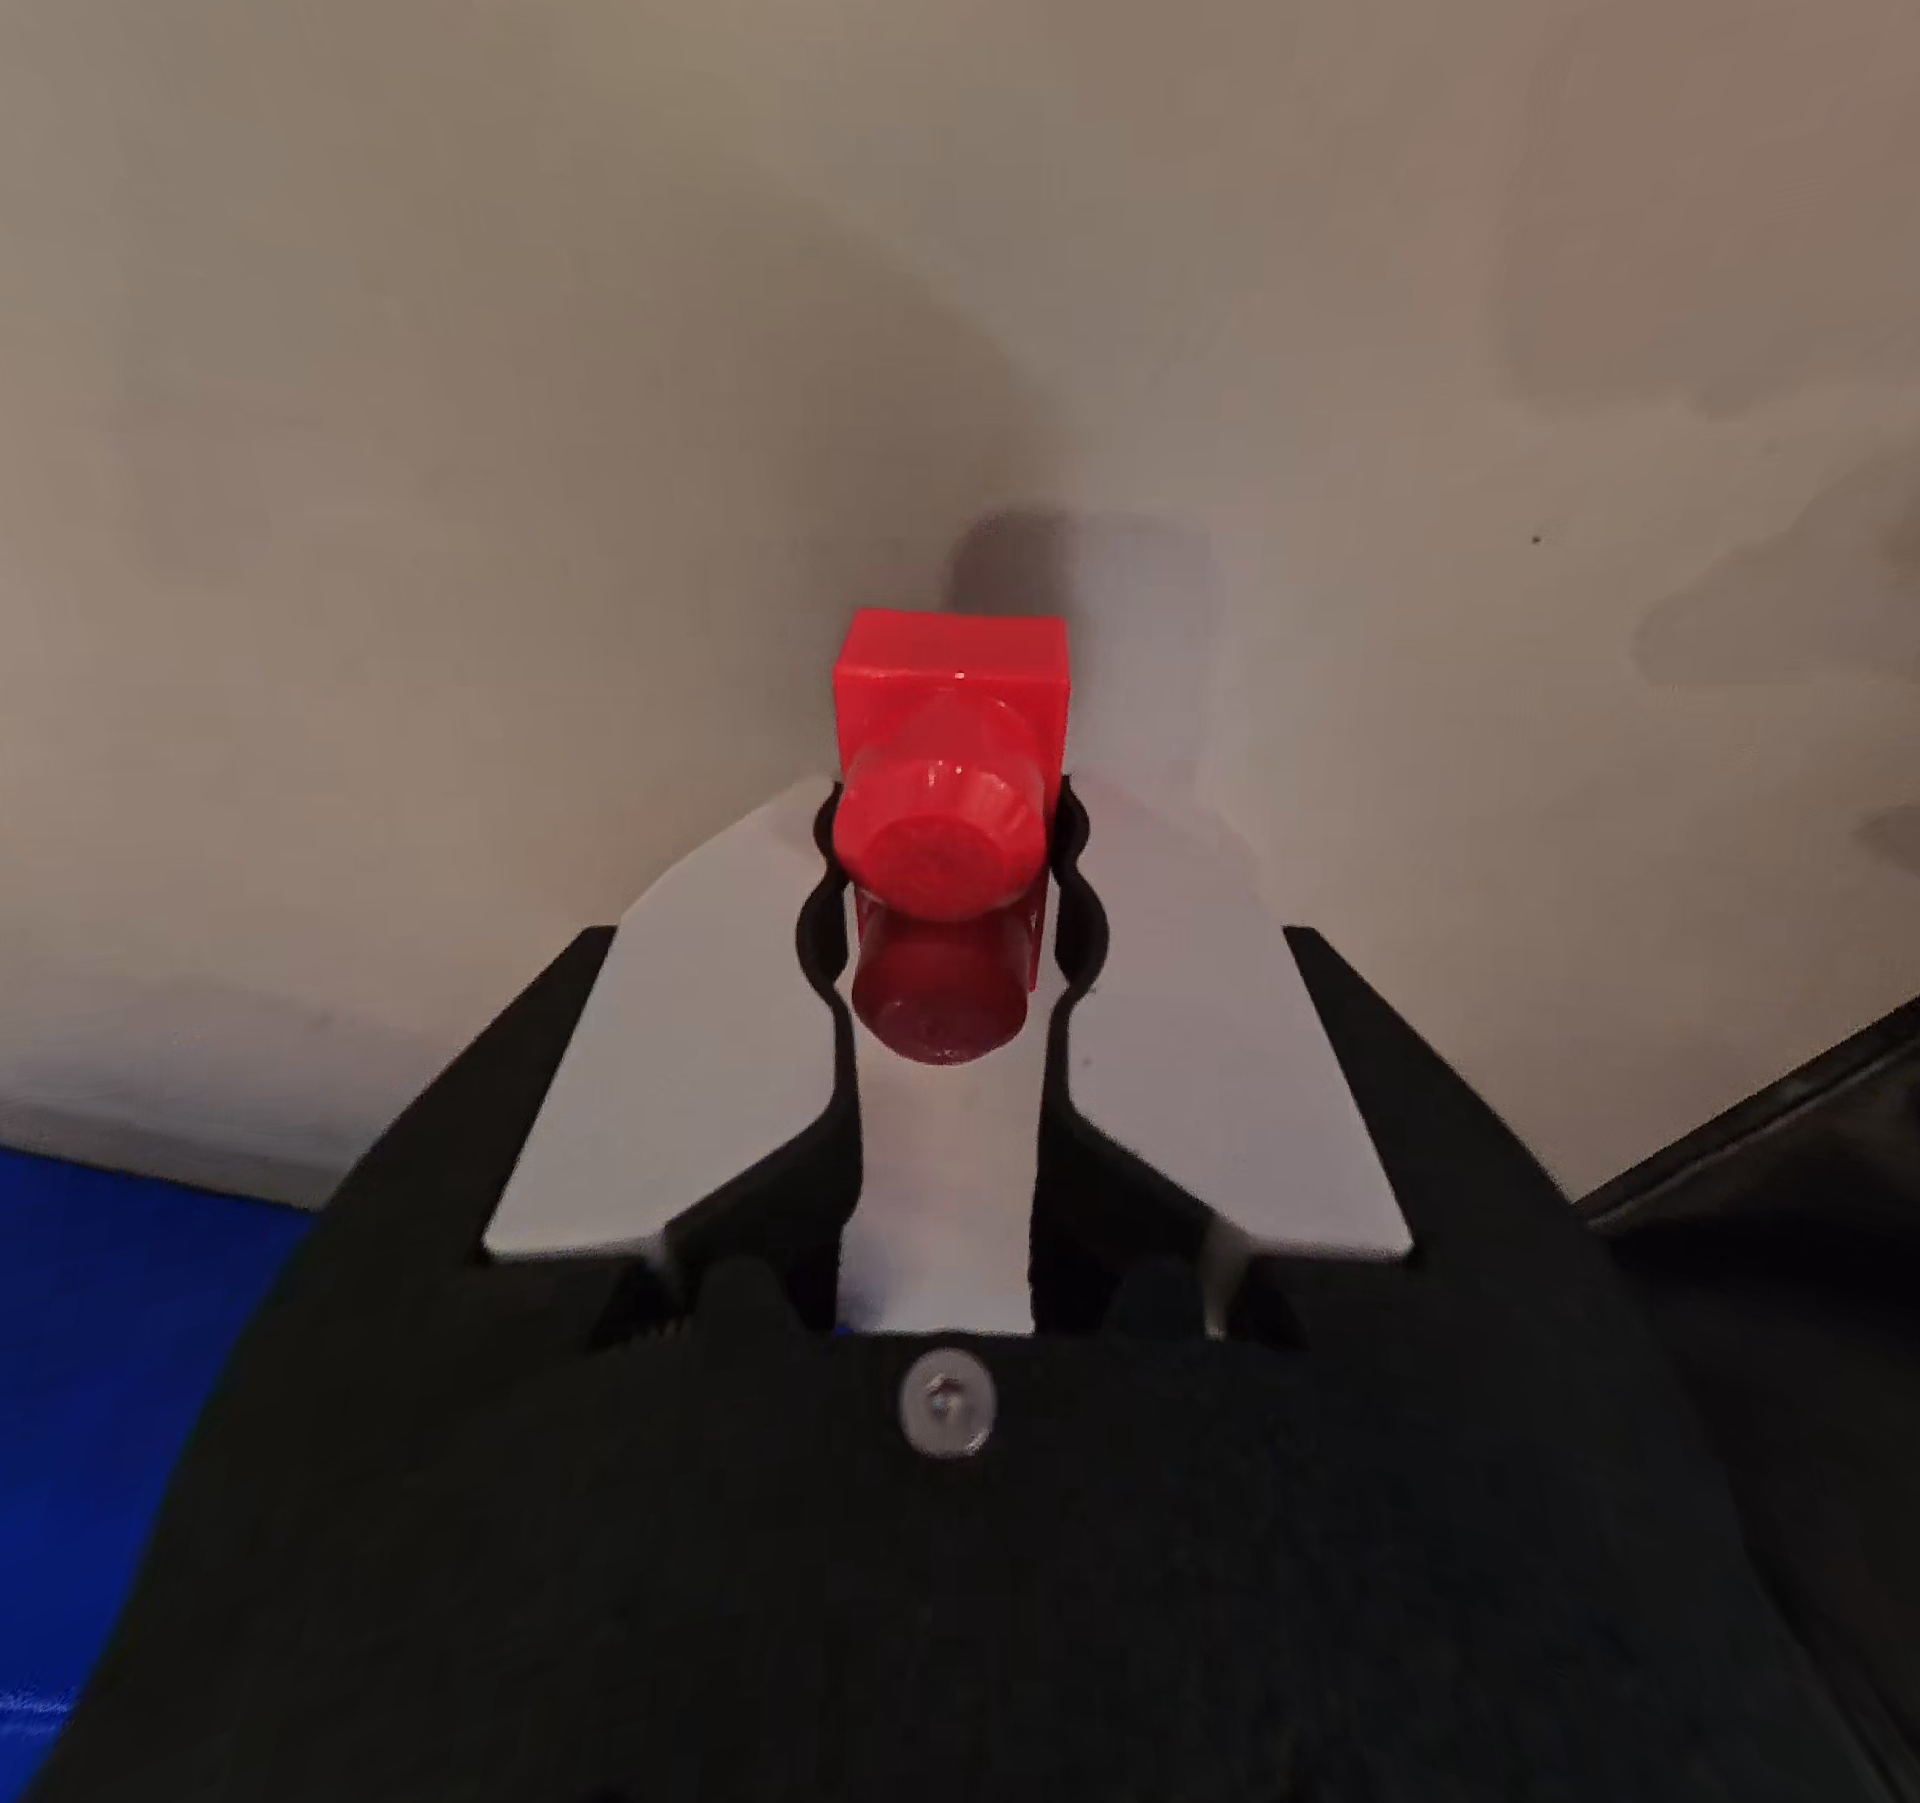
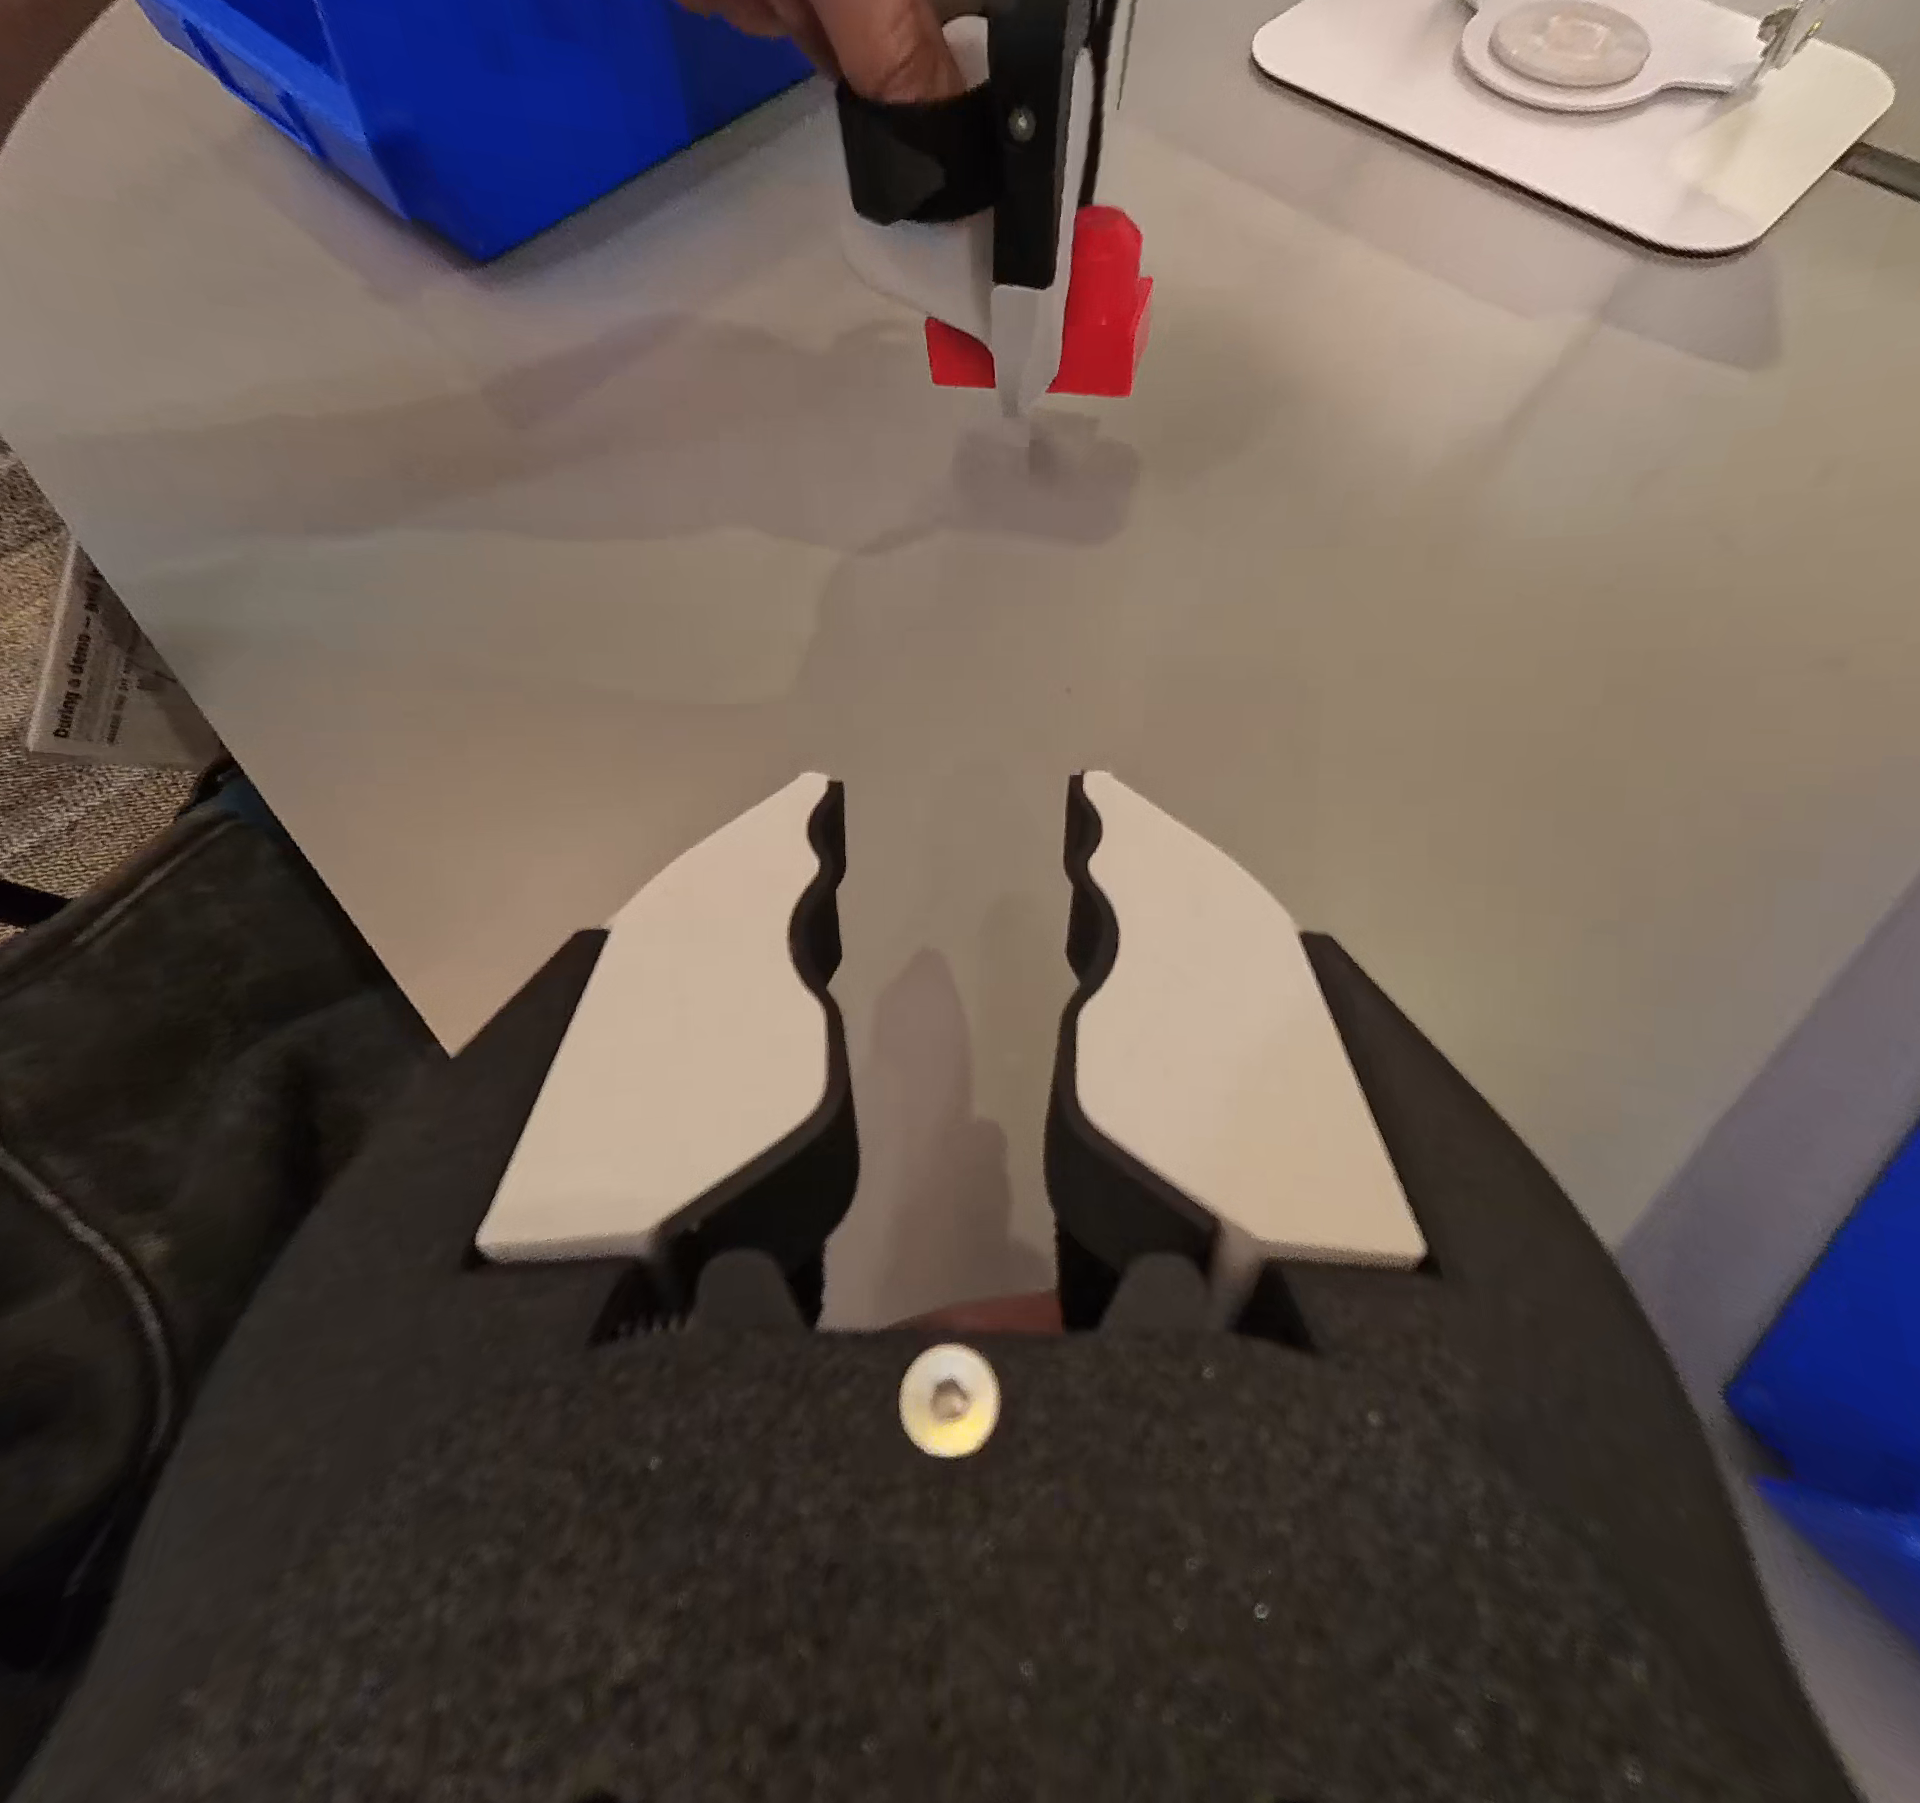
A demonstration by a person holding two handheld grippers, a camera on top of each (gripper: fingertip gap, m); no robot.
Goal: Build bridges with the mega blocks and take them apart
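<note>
Nearest us, right tool (image 2: pixel 954 797) gaped w/ nothing in it; left tool (image 1: pixel 951 818) clamped red block (image 1: pixel 951 704) above surface (image 2: pixel 1351 610)

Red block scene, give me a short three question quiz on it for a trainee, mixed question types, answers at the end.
1. True or false: the left gripper is shut on the red block.
2. Multiple choice: in the right wrist view, the right gripper is (A) holding a block, (B) open over the bare grey table, (C) inside the blue bin.
3. Short answer: in the right wrist view, does the red block rest on the table or hang above it?

Key
1. True; the fingers clamp its stud.
2. B.
3. It hangs above the table, with its shadow below it.
</note>
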